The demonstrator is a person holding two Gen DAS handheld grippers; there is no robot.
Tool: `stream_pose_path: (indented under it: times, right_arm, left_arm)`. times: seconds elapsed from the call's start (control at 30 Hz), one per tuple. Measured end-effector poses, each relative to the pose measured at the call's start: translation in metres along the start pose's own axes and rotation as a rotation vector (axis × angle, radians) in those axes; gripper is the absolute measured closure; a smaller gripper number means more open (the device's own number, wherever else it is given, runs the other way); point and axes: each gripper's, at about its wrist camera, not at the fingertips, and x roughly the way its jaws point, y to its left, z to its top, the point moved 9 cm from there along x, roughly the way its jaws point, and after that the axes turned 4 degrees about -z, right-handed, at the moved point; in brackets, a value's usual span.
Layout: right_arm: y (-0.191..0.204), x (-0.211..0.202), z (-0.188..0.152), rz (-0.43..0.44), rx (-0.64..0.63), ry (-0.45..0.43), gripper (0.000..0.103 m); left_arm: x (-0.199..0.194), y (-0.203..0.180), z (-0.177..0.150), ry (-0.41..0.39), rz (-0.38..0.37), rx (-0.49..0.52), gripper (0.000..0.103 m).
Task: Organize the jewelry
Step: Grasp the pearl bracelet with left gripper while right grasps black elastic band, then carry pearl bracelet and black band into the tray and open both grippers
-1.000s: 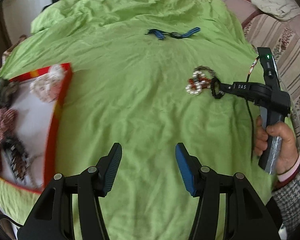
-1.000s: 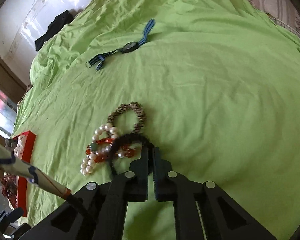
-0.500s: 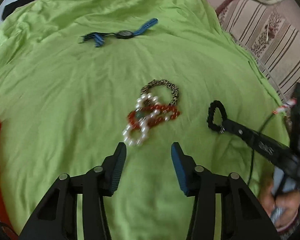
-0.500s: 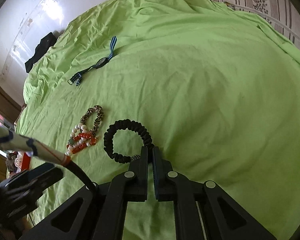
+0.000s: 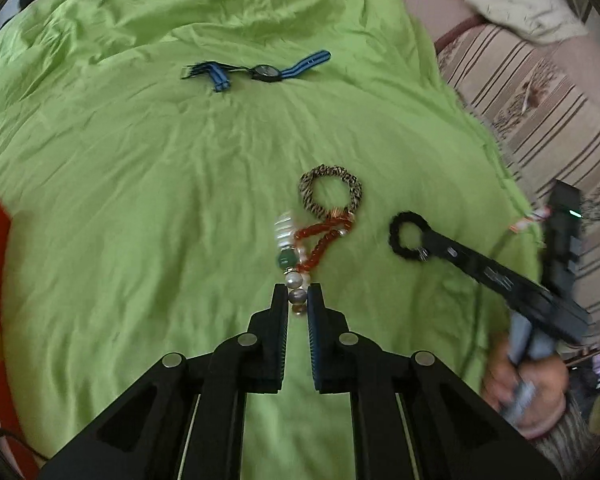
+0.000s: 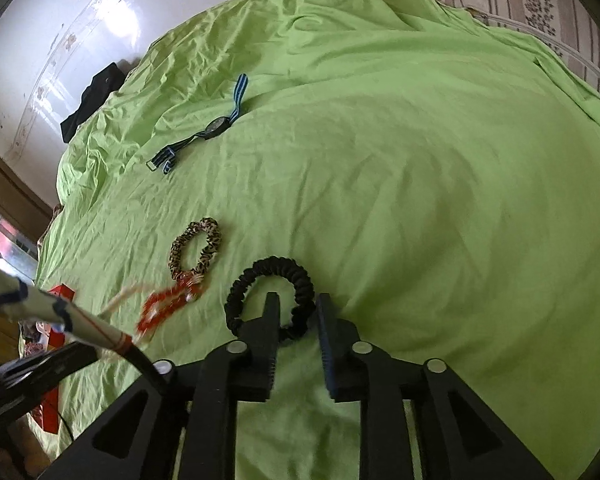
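Left gripper (image 5: 298,296) is pinched on the pearl bracelet (image 5: 294,278); the red bead strand (image 5: 320,240) is snagged on it and on the leopard scrunchie (image 5: 330,192) just beyond, so a lift may drag both. Right gripper (image 6: 296,312) is parted, astride the ribbed black scrunchie (image 6: 270,292), gripping nothing. Beyond the leopard scrunchie, a striped fabric-strap watch (image 5: 260,72) lies flat on the wrinkled green sheet (image 5: 140,160).

Rumpled green bedspread (image 5: 140,200), striped sofa (image 5: 540,92) with cream cushion (image 5: 516,0), dark garment (image 6: 92,100) by white wall (image 6: 40,32)

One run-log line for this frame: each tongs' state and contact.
left tongs: shut on pearl bracelet | right tongs: open, straddling black bracelet | surface: green sheet
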Motion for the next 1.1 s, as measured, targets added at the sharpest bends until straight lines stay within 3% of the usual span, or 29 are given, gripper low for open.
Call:
stream_pose_path:
  times: [0.07, 0.27, 0.3, 0.37, 0.5, 0.63, 0.73, 0.83, 0.9, 0.97, 1.1]
  right_arm:
    - [0.004, 0.004, 0.001, -0.004, -0.018, 0.006, 0.073]
    - [0.008, 0.015, 0.002, -0.023, -0.032, 0.019, 0.073]
    - [0.008, 0.015, 0.002, -0.025, -0.029, 0.019, 0.076]
    - [0.007, 0.014, 0.002, -0.02, -0.023, 0.027, 0.093]
    - [0.005, 0.006, 0.0, -0.005, 0.002, 0.025, 0.093]
    - [0.012, -0.005, -0.003, 0.012, -0.004, 0.017, 0.094]
    - [0.019, -0.013, -0.006, 0.021, -0.02, 0.01, 0.094]
    - [0.027, -0.021, -0.008, 0.031, -0.034, 0.002, 0.094]
    - [0.031, -0.026, -0.011, 0.034, -0.045, -0.003, 0.094]
    - [0.035, -0.03, -0.014, 0.04, -0.053, -0.002, 0.094]
    - [0.041, -0.039, -0.018, 0.044, -0.062, -0.005, 0.094]
  left_arm:
    - [-0.011, 0.008, -0.01, 0.0, -0.007, -0.024, 0.094]
    - [-0.016, 0.042, -0.036, 0.013, 0.038, -0.08, 0.094]
    - [-0.014, 0.047, -0.038, 0.016, 0.047, -0.089, 0.094]
    - [-0.012, 0.052, -0.039, 0.015, 0.056, -0.095, 0.094]
    - [-0.012, 0.054, -0.038, -0.004, 0.062, -0.09, 0.092]
    - [-0.008, 0.054, -0.034, -0.012, 0.053, -0.092, 0.068]
    - [0.003, 0.051, -0.03, -0.002, 0.045, -0.087, 0.066]
    - [0.017, 0.047, -0.029, 0.014, 0.058, -0.069, 0.066]
    - [0.024, 0.045, -0.03, 0.025, 0.095, -0.055, 0.071]
    - [0.026, 0.044, -0.031, 0.028, 0.125, -0.047, 0.094]
    - [0.011, 0.04, -0.032, 0.013, 0.092, -0.078, 0.094]
